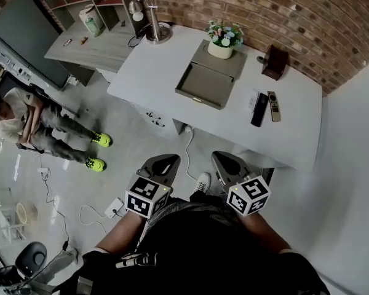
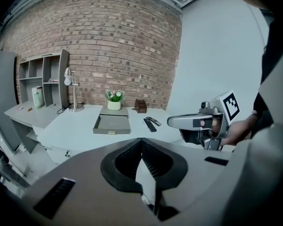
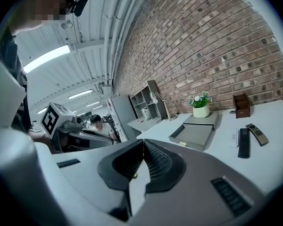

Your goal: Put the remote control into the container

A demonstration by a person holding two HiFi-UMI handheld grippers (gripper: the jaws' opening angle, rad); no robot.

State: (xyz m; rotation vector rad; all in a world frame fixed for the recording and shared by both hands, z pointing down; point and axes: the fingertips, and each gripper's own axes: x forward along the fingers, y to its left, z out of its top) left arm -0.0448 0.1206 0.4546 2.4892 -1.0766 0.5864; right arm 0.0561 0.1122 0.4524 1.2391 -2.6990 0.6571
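Note:
Two remote controls lie on the white table (image 1: 154, 72) at its right: a black one (image 1: 260, 109) and a grey one (image 1: 274, 106), with a small white item (image 1: 251, 99) beside them. The container, an open grey tray (image 1: 203, 82), sits mid-table, left of the remotes. My left gripper (image 1: 168, 159) and right gripper (image 1: 219, 156) are held close to my body, in front of the table and well short of it. Both are shut with nothing in them. The left gripper view shows the tray (image 2: 112, 124) and the black remote (image 2: 149, 125) far ahead; the right gripper view shows the tray (image 3: 195, 134) and the black remote (image 3: 244, 142).
A flower pot (image 1: 221, 42) stands on a grey block behind the tray, and a brown box (image 1: 274, 62) at the back right. A desk lamp (image 1: 152, 23) stands at the table's back left. A person (image 1: 31, 125) sits at the left. Cables (image 1: 98, 217) lie on the floor.

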